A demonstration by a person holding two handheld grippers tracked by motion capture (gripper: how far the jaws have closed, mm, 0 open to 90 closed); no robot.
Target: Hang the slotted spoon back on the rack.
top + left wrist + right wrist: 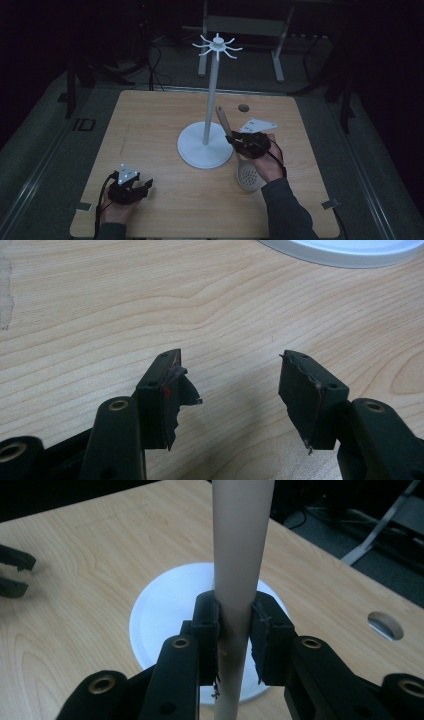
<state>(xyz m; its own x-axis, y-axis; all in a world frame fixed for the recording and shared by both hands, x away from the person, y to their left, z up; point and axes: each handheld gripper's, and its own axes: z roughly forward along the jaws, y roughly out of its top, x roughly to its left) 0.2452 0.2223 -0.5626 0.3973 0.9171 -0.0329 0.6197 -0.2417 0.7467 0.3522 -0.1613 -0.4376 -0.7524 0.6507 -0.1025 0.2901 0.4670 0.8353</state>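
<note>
The room around the surface (165, 125) is dark, and the things on the floor beyond it are hard to make out. One stand (206, 145) sits at the middle of the surface: a white round base, a thin upright pole, and a ring of hooks at the top, too small and blurred to count surely. In the left gripper view only the base's near edge shows, cut off at the top.

One spoon (248, 176) with a wooden handle and a pale perforated bowl is held by the right gripper (239, 141). Its jaws are clamped on the handle, which tilts up toward the pole; the bowl lies near the surface, just right of the base, partly hidden by the hand (265, 162). In the right gripper view the handle runs up between the jaws and out of frame, and the bowl is cut off below.

The left gripper (146, 186) rests at the near left corner, well apart from the stand, jaws apart with nothing between them. One round hole (243, 107) is in the surface near its far edge.
</note>
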